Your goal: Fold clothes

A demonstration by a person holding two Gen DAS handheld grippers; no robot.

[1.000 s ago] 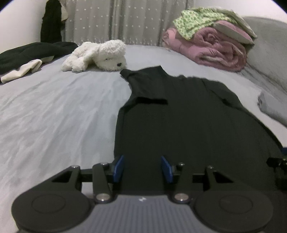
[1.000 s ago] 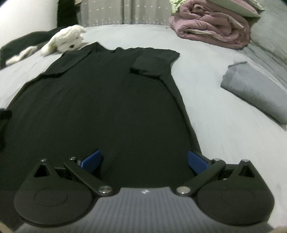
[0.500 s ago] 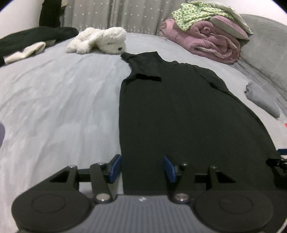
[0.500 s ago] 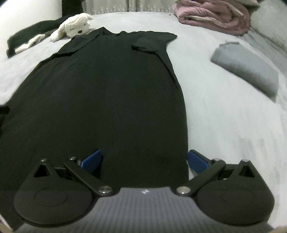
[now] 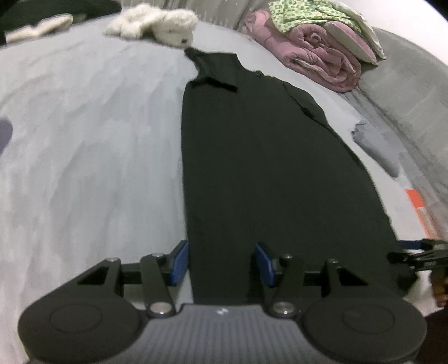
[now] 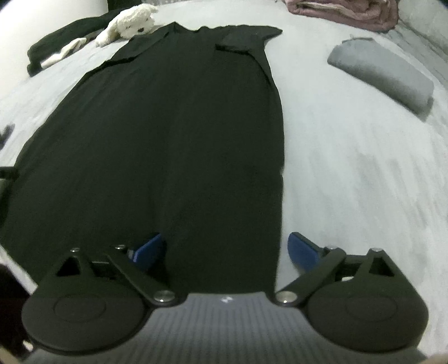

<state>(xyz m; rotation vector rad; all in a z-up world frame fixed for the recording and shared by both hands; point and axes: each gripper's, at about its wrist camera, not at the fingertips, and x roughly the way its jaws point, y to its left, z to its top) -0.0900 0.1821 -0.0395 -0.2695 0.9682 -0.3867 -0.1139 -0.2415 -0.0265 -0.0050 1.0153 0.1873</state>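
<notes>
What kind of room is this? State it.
Most likely a bedroom: a black garment lies flat on a grey bed sheet, with a white plush toy and rolled pink blanket nearby.

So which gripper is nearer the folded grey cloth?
Right. The right gripper straddles the garment edge facing the folded grey cloth; the left gripper straddles the opposite edge.

Open grey sheet [image 6: 350,156] flanks the dress [image 6: 168,126]; folded cloth [image 6: 383,72] blocks far right
</notes>
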